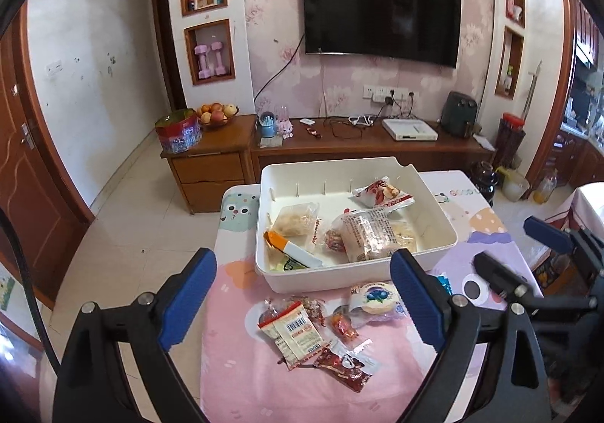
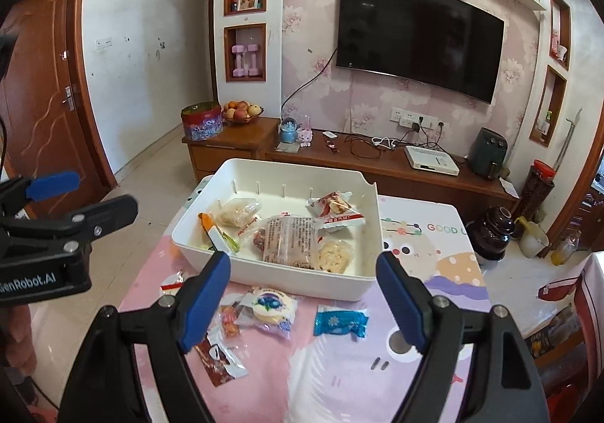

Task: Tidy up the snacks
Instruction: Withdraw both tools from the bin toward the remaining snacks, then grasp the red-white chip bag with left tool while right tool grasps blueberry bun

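A white bin (image 1: pixel 271 274) (image 2: pixel 279 277) stands on the pink-clothed table and holds several snack packets. Loose snacks lie in front of it: a blueberry packet (image 1: pixel 373 297) (image 2: pixel 268 306), a red and white barcode packet (image 1: pixel 298 332), a dark red packet (image 1: pixel 345 366) (image 2: pixel 221 358), a small orange candy (image 1: pixel 342 326) (image 2: pixel 229 319) and a blue candy (image 2: pixel 340 321). My left gripper (image 1: pixel 302 294) is open and empty above the loose snacks. My right gripper (image 2: pixel 304 298) is open and empty above the blueberry packet and blue candy.
The table's left edge (image 1: pixel 211 272) drops to a tiled floor. Beyond the bin stands a wooden TV cabinet (image 1: pixel 339 151) with a fruit bowl (image 1: pixel 217 115), a tin and cables. Each gripper shows at the edge of the other's view.
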The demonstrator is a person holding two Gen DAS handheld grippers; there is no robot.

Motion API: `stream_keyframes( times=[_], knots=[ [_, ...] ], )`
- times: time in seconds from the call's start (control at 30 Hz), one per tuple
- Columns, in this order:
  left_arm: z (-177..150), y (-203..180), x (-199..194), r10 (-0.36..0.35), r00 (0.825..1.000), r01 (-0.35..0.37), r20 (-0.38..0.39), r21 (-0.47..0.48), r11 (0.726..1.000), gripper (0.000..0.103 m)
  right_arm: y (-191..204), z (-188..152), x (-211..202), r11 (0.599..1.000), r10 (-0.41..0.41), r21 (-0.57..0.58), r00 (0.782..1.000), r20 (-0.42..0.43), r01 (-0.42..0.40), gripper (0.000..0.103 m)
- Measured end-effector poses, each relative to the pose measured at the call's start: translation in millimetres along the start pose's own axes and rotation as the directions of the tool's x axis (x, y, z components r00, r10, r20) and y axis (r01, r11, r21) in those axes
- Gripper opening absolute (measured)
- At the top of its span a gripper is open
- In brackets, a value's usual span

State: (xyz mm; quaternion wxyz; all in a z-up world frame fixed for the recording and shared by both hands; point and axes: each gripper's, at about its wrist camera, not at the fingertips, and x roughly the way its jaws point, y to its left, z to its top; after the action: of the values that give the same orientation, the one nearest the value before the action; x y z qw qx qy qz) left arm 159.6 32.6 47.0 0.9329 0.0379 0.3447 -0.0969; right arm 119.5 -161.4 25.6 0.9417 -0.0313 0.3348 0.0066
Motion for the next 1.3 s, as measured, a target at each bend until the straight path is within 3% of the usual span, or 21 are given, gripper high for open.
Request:
stream_keyframes(
  times=[0.23,0.63,0.93,1.3],
  knots=[
    [-36.0,9.8,0.8,0.024,0.999,-0.023,0.025,-0.037,0.999,0.096,-28.6,-8.1,-1.0,0.999,0.024,0.035,0.999,-0.024,-0.023,0.080],
    [-101.3,32.3,69.3,0.042,0.987,-0.061,-0.154,-0.121,0.991,0.096,-23.1,-54.5,64.5,0.996,0.092,0.033,0.982,-0.167,-0.088,0.080],
    [-116.1,38.8,121.3,0.018,0.969,-0.067,-0.245,-0.195,0.978,0.096,-5.2,-65.4,120.6,0.990,0.140,0.033,0.958,-0.251,-0.136,0.080],
    [-125.1,37.5,181.3,0.060,0.934,-0.151,-0.352,-0.239,0.959,0.096,9.8,-62.5,187.8,0.983,0.181,0.095,0.930,-0.320,-0.159,0.080]
  ],
)
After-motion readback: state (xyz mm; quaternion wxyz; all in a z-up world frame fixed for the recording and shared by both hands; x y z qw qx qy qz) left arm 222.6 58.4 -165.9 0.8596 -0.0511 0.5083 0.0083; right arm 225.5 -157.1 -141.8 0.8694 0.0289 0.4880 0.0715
